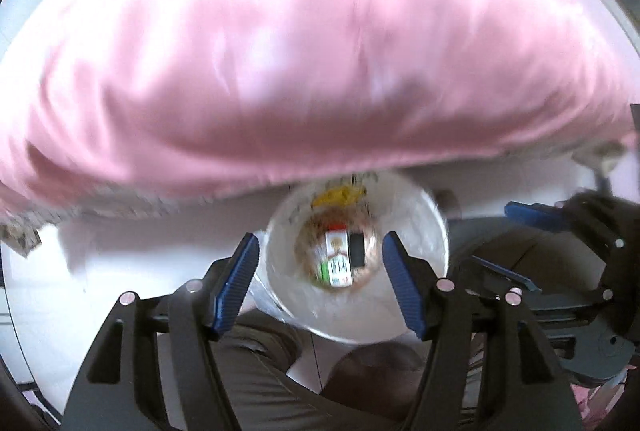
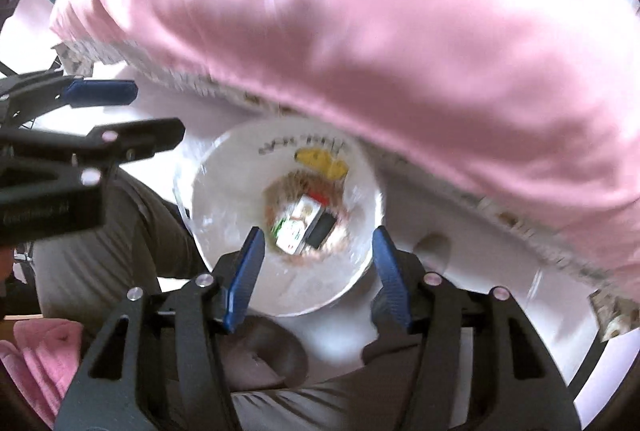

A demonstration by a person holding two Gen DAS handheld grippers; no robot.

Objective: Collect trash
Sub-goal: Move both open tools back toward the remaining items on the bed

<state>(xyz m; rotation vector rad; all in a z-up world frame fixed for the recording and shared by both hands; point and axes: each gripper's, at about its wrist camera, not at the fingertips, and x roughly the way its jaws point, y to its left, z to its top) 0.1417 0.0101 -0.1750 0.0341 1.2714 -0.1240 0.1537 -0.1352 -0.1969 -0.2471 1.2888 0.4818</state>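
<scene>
A white trash bin (image 1: 412, 215) stands on the floor below both grippers, seen from above. It also shows in the right wrist view (image 2: 224, 187). Inside lie a small printed carton (image 1: 336, 263), a black item (image 1: 357, 250) and a yellow wrapper (image 1: 340, 194). The carton also shows in the right wrist view (image 2: 298, 225). My left gripper (image 1: 320, 263) is open and empty above the bin. My right gripper (image 2: 316, 255) is open and empty above the bin too. The left gripper also shows at the left of the right wrist view (image 2: 154, 111).
A pink bedcover (image 1: 300, 51) on a bed fills the upper half of both views and overhangs the bin's far rim. The person's grey trouser legs (image 2: 132, 231) are beside the bin. The floor (image 1: 100, 279) is white. Both views are motion-blurred.
</scene>
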